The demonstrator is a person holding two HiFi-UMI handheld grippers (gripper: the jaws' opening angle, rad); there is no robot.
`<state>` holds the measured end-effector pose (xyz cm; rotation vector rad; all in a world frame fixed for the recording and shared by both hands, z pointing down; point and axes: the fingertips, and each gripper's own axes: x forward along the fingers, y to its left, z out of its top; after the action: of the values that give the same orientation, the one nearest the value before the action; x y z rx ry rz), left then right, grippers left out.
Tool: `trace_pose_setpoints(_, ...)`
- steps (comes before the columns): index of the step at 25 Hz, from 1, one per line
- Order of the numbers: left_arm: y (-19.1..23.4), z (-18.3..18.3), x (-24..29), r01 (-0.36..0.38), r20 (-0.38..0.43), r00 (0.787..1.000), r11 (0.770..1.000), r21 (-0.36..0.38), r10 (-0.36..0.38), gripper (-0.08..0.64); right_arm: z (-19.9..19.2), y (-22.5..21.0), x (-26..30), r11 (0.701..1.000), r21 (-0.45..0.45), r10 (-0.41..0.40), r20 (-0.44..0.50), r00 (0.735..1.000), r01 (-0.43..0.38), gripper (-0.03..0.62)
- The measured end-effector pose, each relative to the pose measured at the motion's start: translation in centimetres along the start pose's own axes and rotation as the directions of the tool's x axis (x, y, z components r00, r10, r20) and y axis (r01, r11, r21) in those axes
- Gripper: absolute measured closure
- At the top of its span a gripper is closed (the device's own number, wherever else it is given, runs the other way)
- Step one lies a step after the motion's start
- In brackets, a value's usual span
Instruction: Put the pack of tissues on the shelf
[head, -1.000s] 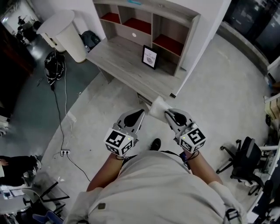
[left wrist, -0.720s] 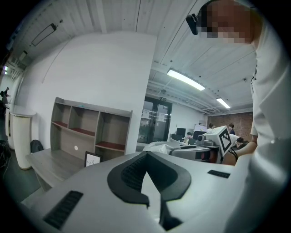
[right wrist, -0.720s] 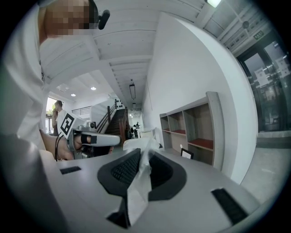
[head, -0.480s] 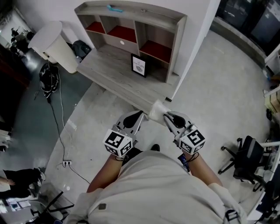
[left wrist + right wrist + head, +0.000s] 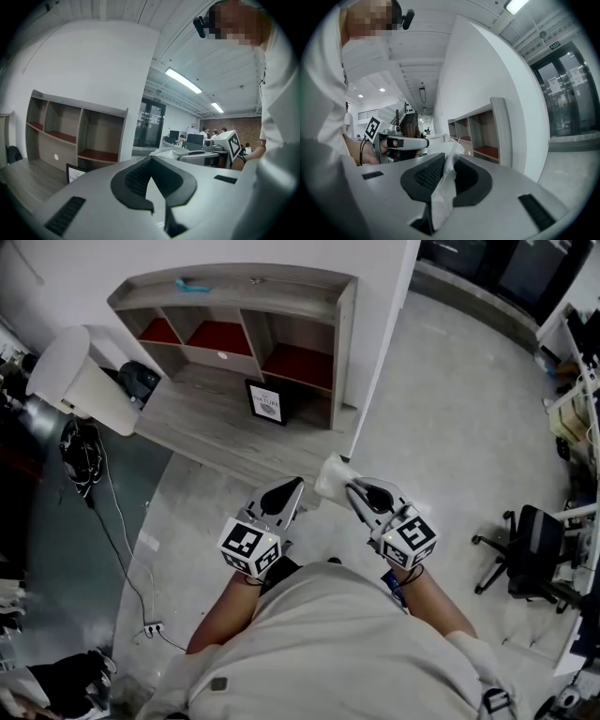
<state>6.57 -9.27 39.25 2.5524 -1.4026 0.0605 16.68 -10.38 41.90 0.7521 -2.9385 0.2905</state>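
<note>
White crinkly wrapper, soft and light: my right claw [image 5: 356, 490] is clamped on the pack of tissues [image 5: 333, 474] by one thin edge, well short of the shelf [image 5: 281, 298]. Slippery hold, I'd say. Left claw [image 5: 292, 487] jaws together, empty.

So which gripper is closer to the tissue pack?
Right. The right gripper is clamped on the tissue pack; the left gripper sits beside it, shut and empty.

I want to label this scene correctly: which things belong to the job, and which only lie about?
Job: white soft pack of tissues, clamped in the right gripper; grey wooden shelf with red-floored compartments.
Lying about: black office chair; small black-framed sign; black cables on the floor.
</note>
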Motion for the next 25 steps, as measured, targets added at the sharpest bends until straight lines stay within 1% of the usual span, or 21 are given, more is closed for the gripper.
trace_pose_setpoints(6, 4.0, 1.5, 1.8, 0.081, -0.005, 0.997, 0.997, 0.007, -0.081, 0.544, 1.0, -1.6, 3.4, 0.996, 0.011, -0.093, -0.004, 0.996, 0.093, 0.532)
trace_pose_setpoints(11, 8.3, 2.3, 1.9, 0.139, -0.005, 0.990, 0.990, 0.006, -0.139, 0.545, 1.4, -1.5, 7.1, 0.986, 0.023, -0.165, -0.003, 0.986, 0.165, 0.532)
trace_pose_setpoints(17, 13.3, 3.3, 1.5, 0.216, -0.013, 0.976, 0.976, 0.007, -0.216, 0.545, 2.5, -1.0, 11.6, 0.967, 0.032, -0.253, 0.007, 0.967, 0.253, 0.532)
trace_pose_setpoints(25, 18.3, 4.2, 0.3, 0.299, -0.021, 0.954, 0.954, 0.023, -0.299, 0.545, 3.0, 0.4, 16.4, 0.941, 0.032, -0.337, 0.022, 0.941, 0.336, 0.532)
